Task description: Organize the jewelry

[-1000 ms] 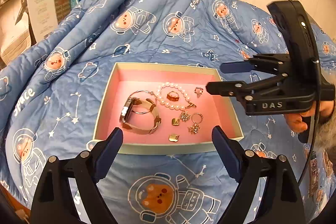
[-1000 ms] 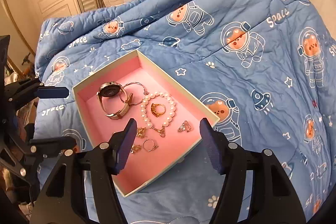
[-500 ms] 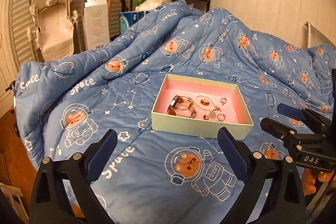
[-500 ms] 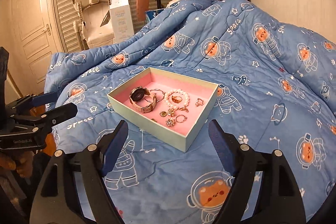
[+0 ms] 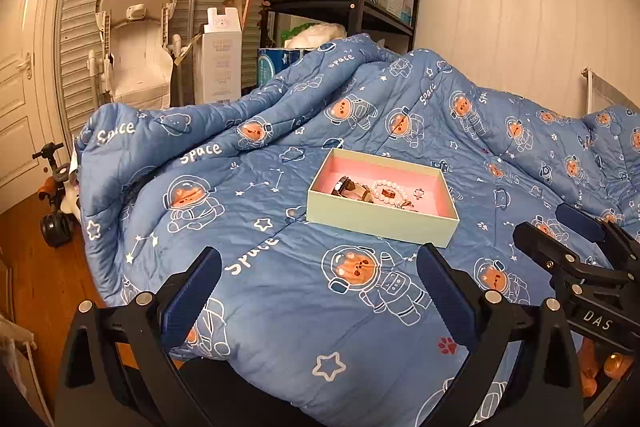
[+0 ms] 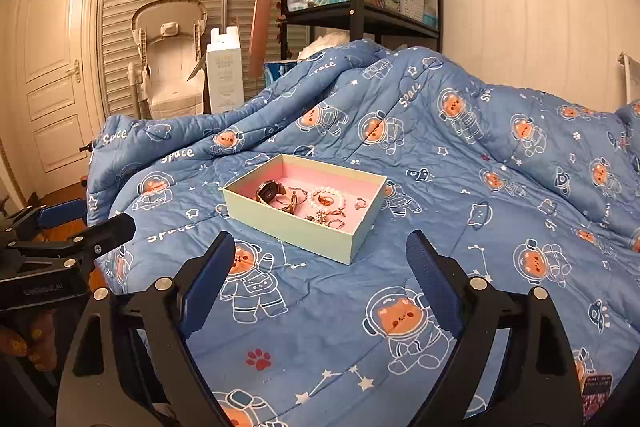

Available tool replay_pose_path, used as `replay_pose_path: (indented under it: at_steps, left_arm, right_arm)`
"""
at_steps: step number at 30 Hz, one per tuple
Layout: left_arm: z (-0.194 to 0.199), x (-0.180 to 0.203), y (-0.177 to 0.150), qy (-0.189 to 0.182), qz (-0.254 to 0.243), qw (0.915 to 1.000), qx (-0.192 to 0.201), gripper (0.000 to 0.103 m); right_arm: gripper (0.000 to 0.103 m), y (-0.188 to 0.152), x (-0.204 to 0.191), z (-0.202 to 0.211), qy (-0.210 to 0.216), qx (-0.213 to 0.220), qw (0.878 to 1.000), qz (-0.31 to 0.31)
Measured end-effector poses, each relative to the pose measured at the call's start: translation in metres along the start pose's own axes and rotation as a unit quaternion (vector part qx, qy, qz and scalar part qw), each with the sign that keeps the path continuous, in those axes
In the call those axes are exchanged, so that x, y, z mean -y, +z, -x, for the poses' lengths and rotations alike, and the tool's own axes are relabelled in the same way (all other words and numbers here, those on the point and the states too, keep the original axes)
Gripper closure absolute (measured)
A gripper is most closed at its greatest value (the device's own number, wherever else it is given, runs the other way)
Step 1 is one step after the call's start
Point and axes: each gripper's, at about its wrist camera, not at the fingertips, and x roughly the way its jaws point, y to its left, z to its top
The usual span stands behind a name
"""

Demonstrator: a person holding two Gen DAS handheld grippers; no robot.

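A pale green box with a pink lining sits on the blue astronaut quilt. Inside it lie a rose-gold watch, a pearl bracelet and several small rings and charms. In the right wrist view I see the same box, watch and bracelet. My left gripper is open and empty, well short of the box. My right gripper is also empty, and its jaws are still opening. Each gripper shows at the edge of the other's view: the right gripper and the left gripper.
A black shelf unit with bottles and baskets stands behind the bed. To its left are a white carton and a baby seat. A panelled door and wooden floor with a small tricycle lie at left.
Both grippers have pulled back from over the box and tilted up, so the box now looks small and far. The right jaws have spread wider; the left opened slightly.
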Motion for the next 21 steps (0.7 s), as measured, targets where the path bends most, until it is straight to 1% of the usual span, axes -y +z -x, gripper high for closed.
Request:
replay_pose_path:
  at_steps: [6,9,11,14,15,18,21]
  left_arm:
    - [0.030,-0.005,-0.010,0.007,0.022,0.9996,0.012,0.007]
    - [0.045,-0.007,-0.017,0.011,0.028,0.9993,0.023,0.007]
    - [0.052,-0.007,-0.023,0.013,0.030,0.9993,0.019,0.007]
    - [0.063,-0.007,-0.034,0.018,0.044,0.9985,0.028,0.007]
    - [0.066,-0.004,-0.038,0.022,0.041,0.9985,0.030,0.007]
    - [0.075,0.007,-0.045,0.039,0.010,0.9980,0.048,0.007]
    - [0.085,0.011,-0.046,0.043,0.000,0.9965,0.072,0.007]
  right_arm:
    - [0.013,-0.011,-0.009,0.040,-0.021,0.023,0.999,0.011]
    - [0.012,-0.015,-0.006,0.056,-0.024,0.024,0.999,-0.004]
    - [0.012,-0.018,-0.004,0.066,-0.021,0.029,0.999,-0.015]
    - [0.009,-0.025,-0.003,0.076,-0.023,0.035,0.999,-0.020]
    - [0.009,-0.027,-0.004,0.078,-0.023,0.034,0.999,-0.018]
    - [0.008,-0.030,-0.006,0.083,-0.027,0.038,0.999,-0.008]
    - [0.008,-0.032,-0.005,0.086,-0.029,0.042,0.999,-0.008]
